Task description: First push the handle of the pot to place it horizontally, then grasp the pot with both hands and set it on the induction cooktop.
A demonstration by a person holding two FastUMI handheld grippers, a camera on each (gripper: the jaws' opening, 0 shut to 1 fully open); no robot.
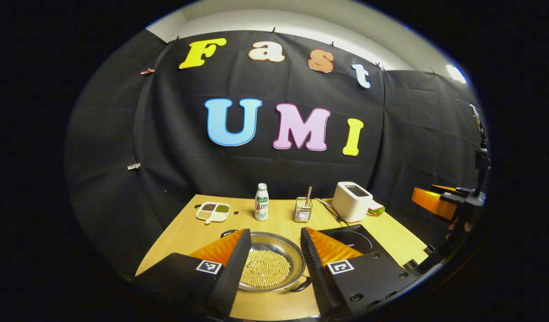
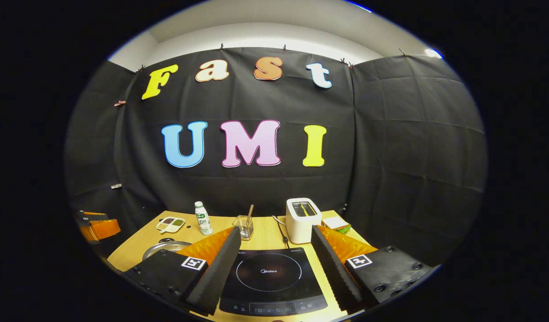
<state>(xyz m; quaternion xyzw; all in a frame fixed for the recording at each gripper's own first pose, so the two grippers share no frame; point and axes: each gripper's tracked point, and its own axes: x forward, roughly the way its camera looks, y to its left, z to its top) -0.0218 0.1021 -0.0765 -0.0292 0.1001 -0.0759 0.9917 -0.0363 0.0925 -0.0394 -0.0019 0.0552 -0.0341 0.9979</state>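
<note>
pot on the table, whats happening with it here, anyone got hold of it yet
Nobody has hold of it yet. A person holds a gripper in each hand above a wooden table. The left gripper hangs open over the pot, which holds pale beans and sits on the table beside the induction cooktop. The right gripper hangs open over that cooktop, which is bare. A bottle, a toaster and a divided dish stand at the back.
</note>
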